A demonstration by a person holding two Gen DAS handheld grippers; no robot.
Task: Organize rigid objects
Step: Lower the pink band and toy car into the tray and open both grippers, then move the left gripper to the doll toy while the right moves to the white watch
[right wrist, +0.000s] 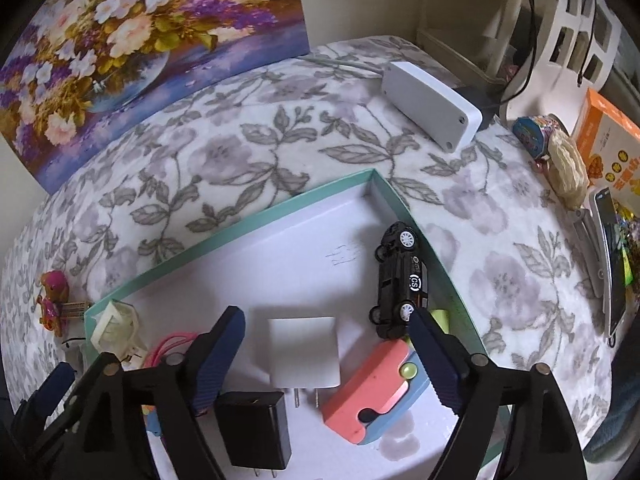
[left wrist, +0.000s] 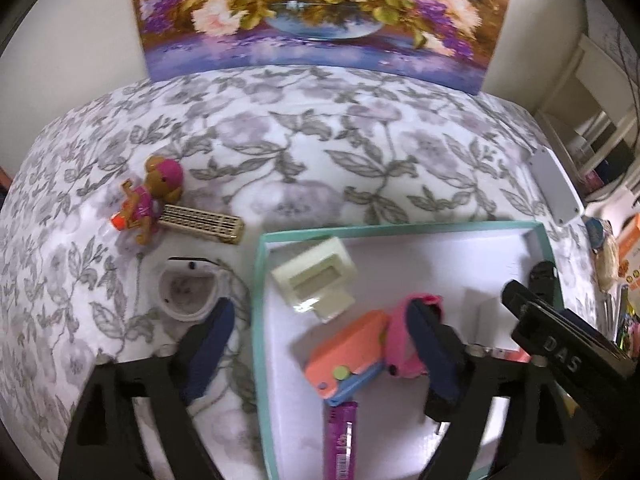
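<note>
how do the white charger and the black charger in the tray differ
The white charger is larger and lies farther in; the black charger is smaller and lies nearer the camera, left of it. The white charger's prongs point toward the camera between the right gripper's open fingers; the black charger's prongs sit at the bottom edge of the view. Both are boxy two-prong plugs lying flat in the teal-rimmed tray.

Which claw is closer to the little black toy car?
The right claw. One of its fingers almost touches the small black toy car in the tray's corner, while the left claw hovers across the tray's opposite edge.
</note>
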